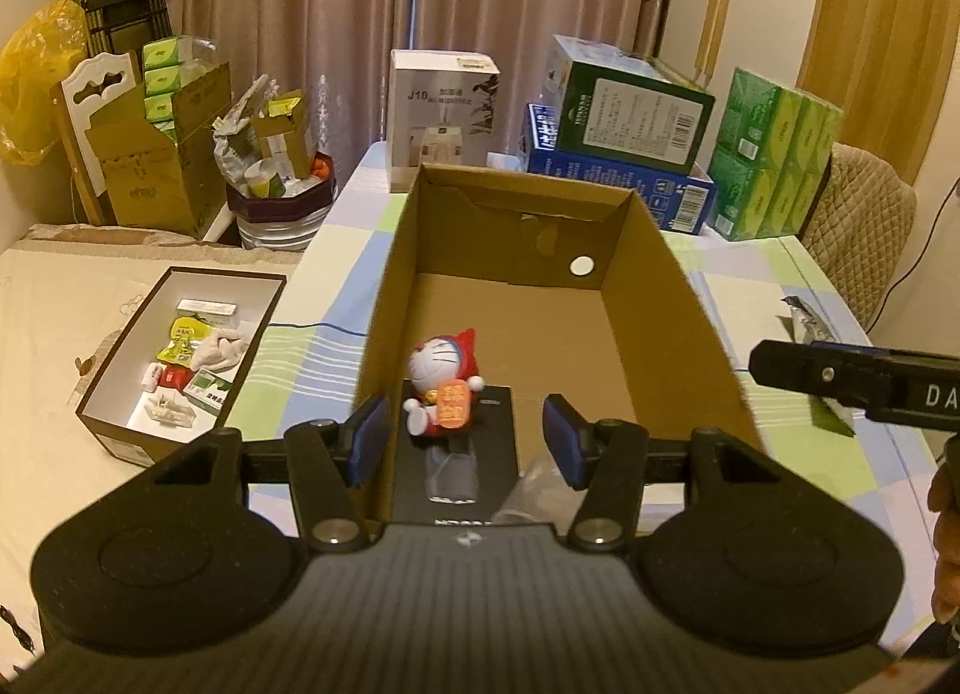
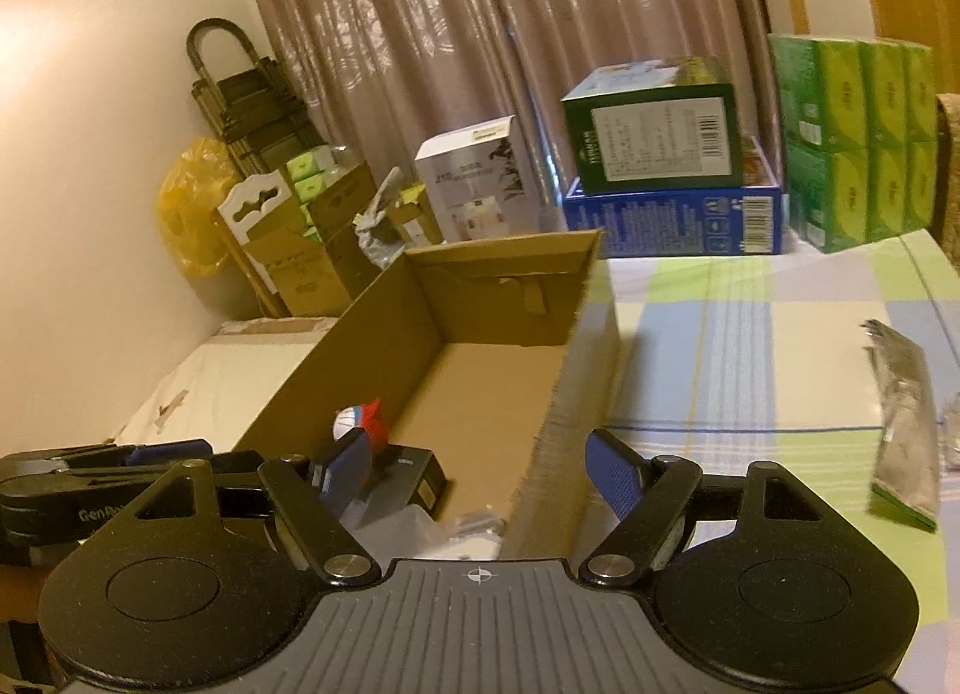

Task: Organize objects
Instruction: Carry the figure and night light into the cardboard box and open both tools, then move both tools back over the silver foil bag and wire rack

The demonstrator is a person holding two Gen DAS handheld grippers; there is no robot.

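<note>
Here the left gripper (image 1: 467,439) hangs over the near end of the cardboard box (image 1: 678,298), its blue-padded fingers (image 1: 367,439) spread wide and holding nothing; the toy lies in the gap between them, lower down in the box, untouched. The right gripper (image 2: 480,475) is likewise released, fingers apart and empty, straddling the box's near right wall: one pad sits inside the box, the other outside over the checked tablecloth (image 2: 750,334).

Inside the box, at its near end, a small blue-and-white cat figure in a red hood (image 1: 444,388) lies on a flat black case (image 1: 456,472), with some clear plastic wrap (image 1: 528,490) beside it. The rest of the box floor is bare cardboard.

A silver foil packet (image 2: 906,424) lies on the table's right edge, well apart from the box. Along the far edge stand a white carton (image 1: 441,118), a green carton (image 1: 630,106) stacked on a blue one (image 1: 618,184), and a pack of green tissue packets (image 1: 774,154). Off the table's left edge, a shallow white-lined box (image 1: 108,394) holds small packets and bottles.
</note>
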